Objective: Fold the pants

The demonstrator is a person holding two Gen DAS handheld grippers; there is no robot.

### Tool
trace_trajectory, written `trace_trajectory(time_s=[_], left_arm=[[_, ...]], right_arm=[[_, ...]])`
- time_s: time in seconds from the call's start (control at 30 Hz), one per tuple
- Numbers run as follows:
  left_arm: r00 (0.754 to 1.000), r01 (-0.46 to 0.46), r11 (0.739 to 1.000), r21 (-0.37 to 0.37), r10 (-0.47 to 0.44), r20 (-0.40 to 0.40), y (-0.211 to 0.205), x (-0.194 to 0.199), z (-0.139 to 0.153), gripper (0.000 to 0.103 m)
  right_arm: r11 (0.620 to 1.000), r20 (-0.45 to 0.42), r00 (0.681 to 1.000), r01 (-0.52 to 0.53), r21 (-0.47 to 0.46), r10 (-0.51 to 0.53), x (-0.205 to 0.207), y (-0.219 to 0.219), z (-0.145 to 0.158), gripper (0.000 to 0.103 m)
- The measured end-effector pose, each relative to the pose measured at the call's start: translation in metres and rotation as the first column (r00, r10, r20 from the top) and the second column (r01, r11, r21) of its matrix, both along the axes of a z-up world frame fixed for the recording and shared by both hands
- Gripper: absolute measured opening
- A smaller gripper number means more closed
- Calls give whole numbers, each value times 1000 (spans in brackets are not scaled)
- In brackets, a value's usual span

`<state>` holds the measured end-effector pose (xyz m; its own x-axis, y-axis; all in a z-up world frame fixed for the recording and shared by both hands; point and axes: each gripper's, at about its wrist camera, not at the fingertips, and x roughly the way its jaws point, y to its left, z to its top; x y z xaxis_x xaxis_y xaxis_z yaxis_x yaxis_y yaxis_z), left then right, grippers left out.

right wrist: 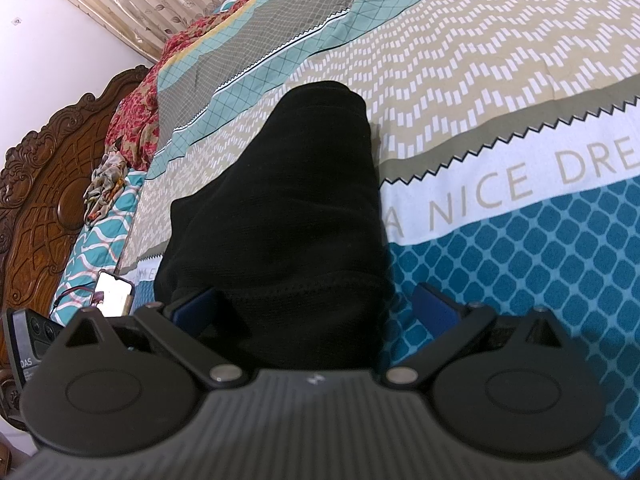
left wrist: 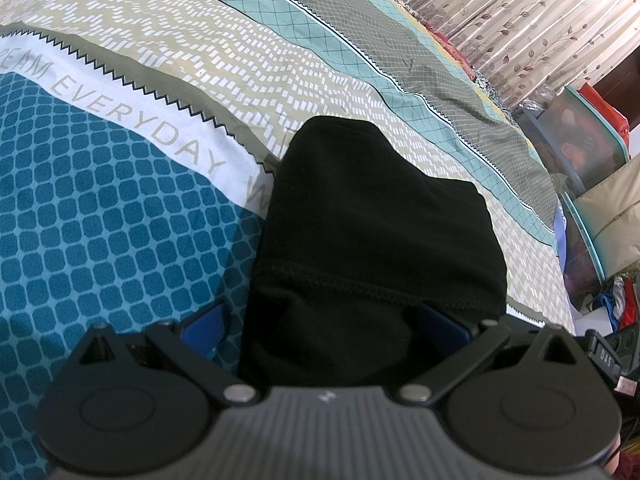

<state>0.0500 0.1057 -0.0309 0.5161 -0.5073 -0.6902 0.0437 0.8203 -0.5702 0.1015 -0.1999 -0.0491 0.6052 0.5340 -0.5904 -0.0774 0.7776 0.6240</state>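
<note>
- Two grippers sit at the near end of the black pants (left wrist: 376,216), which lie in a folded bundle on the bedsheet (left wrist: 120,220), running straight ahead of each tool.
- Left wrist view: the left gripper (left wrist: 324,320) stands wide, its blue pads (left wrist: 204,326) spread either side of the stitched hem, cloth bunched between them. Whether the pads actually pinch the cloth I cannot tell; they look apart. To do this well, I'd say close squarely over the hem so every layer is caught, not only the top one.
- Right wrist view: the right gripper (right wrist: 316,308) is likewise wide, one pad (right wrist: 434,306) over bare sheet at the right, the other against the cloth at the left. The pants (right wrist: 304,184) reach ahead toward the far stripes. Shifting slightly left before closing would centre the bundle.
- Both ends should lift level, I reckon, so the fold lands straight.
</note>
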Motion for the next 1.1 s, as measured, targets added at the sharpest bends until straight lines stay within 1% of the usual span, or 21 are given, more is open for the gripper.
trace_trajectory(time_s=[1.1], left_arm=[[1000, -8, 1000, -5, 8, -4, -1, 0, 0, 103]], right_arm=[[1000, 2, 1000, -1, -3, 1, 0, 0, 0, 103]])
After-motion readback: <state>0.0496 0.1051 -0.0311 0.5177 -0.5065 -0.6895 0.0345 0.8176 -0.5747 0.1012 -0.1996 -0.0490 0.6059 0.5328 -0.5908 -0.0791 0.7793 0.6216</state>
